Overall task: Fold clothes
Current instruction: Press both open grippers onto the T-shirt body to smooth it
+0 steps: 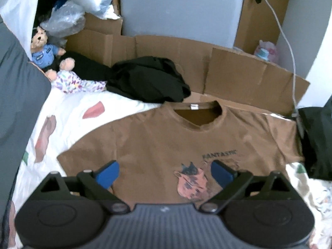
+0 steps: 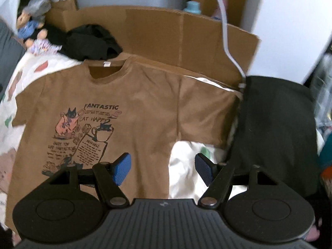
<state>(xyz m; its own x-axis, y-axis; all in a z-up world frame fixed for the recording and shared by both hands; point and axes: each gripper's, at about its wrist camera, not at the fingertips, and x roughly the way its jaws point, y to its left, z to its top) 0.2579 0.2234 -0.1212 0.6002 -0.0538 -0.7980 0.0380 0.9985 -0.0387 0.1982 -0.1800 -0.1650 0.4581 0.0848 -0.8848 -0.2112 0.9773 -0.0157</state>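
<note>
Brown cotton T-shirt (image 2: 132, 95) with a cat print lies flat, face up, on the white patterned bedsheet (image 1: 68, 114). Left gripper (image 1: 165, 173) and right gripper (image 2: 162, 169) hover spread, empty. Only the right view shows the shirt's side hem; both show crumpled black clothing (image 1: 149, 78) behind.

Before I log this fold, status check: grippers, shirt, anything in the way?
Left gripper and right gripper open, empty. Brown T-shirt flat, print up, unfolded. Black garment touching collar.

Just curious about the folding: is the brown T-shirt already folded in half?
No, the brown T-shirt lies spread flat, print up, both sleeves out to the sides.
</note>
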